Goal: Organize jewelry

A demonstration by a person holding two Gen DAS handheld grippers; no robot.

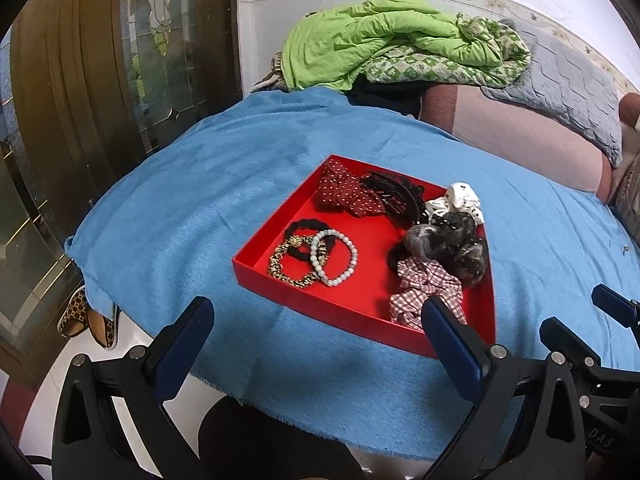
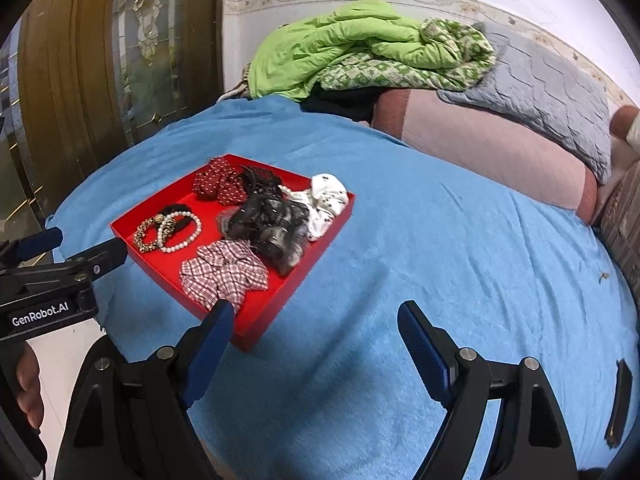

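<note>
A red tray [image 1: 280, 290] lies on a blue cloth. In it are a pearl bracelet [image 1: 340, 258], a gold-and-black chain bracelet [image 1: 290, 266], a black hair tie [image 1: 304, 226], a red dotted bow [image 1: 348, 194], a black claw clip [image 1: 396, 196] and white [image 1: 456, 200], dark grey [image 1: 448, 240] and plaid [image 1: 424, 288] scrunchies. My left gripper [image 1: 316, 316] is open and empty just short of the tray's near side. My right gripper [image 2: 316, 316] is open and empty over bare cloth, to the right of the tray [image 2: 256, 332]. The right wrist view shows the left gripper [image 2: 86, 240] at the tray's left corner.
The blue cloth [image 2: 440, 260] covers a round table, wide and bare to the tray's right. A small dark object [image 2: 620, 400] lies near its right edge. Behind are a green quilt [image 1: 380, 40], a grey cushion [image 1: 568, 84] and a pink sofa. A wooden glazed door [image 1: 100, 100] and shoes [image 1: 88, 320] are left.
</note>
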